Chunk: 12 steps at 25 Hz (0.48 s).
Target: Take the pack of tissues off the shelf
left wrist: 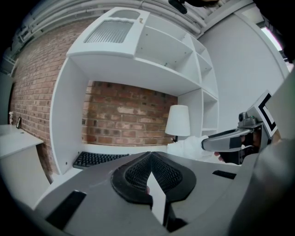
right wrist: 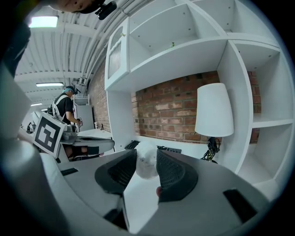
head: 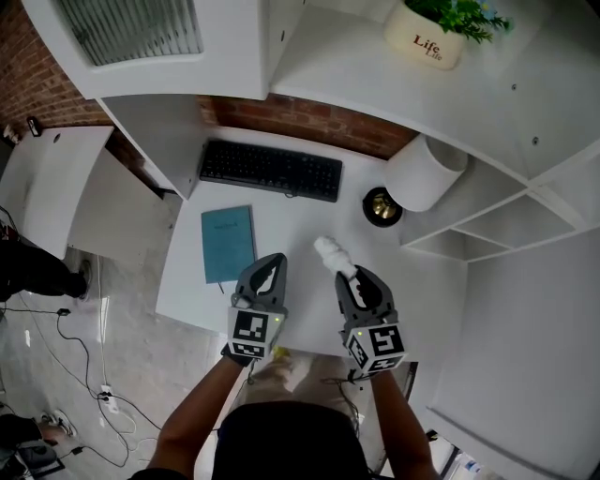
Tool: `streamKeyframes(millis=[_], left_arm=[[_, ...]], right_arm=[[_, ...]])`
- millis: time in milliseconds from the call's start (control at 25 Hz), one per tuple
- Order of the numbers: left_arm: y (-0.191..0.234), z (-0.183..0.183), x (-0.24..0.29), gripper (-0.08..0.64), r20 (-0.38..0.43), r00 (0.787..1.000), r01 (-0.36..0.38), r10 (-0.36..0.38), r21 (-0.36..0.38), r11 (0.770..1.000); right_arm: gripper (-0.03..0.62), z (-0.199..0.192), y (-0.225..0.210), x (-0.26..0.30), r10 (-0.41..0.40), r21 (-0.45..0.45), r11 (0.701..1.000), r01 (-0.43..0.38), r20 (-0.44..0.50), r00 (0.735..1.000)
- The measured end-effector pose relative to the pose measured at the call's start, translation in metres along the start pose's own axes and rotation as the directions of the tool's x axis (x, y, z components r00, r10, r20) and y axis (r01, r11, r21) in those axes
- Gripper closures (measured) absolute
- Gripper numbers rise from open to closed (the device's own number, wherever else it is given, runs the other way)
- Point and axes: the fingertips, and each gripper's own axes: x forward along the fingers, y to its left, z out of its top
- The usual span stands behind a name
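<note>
White desk (head: 300,234) under a white shelf unit (head: 487,225), brick wall behind. We log the head view from left to right.

- Teal notebook (head: 228,242) lies flat on the desk. A black keyboard (head: 270,170) sits beyond it, against the wall.
- Left gripper (head: 266,274) hovers over the near edge of the desk, just right of the notebook. In its own view the jaw tips meet and nothing is between them, so we record it as closed and empty.
- Right gripper (head: 358,279) is beside the left one, apart from it. Its jaws are clamped on the pack of tissues (head: 334,255). The right gripper view shows the white pack pinched between both ribbed pads.
- The pack sticks out ahead of the jaw tips, toward the keyboard. It is over the desk and clear of the shelf compartments. We cannot tell whether it touches the desk surface.
- A small brass-coloured round object (head: 382,207) stands on the desk past the pack.
- A white lamp (head: 427,173) stands just right of the brass object, next to the shelf compartments.

Containers: one cream pot (head: 427,37) on the top shelf, upper right. It holds a green plant (head: 464,14).
</note>
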Motion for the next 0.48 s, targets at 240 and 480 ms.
streamKeyframes(millis=[240, 480], left_arm=[[-0.001, -0.029, 0.007, 0.543, -0.039, 0.999, 0.006, -0.006, -0.010, 1.000], [0.001, -0.056, 0.017, 0.543, -0.068, 0.998, 0.003, -0.004, -0.013, 1.000]], right_arm=[[0.456, -0.035, 0.000, 0.009, -0.011, 0.024, 1.000, 0.012, -0.041, 0.999], [0.455, -0.076, -0.004, 0.018, -0.034, 0.056, 0.998, 0.040, -0.111, 0.993]])
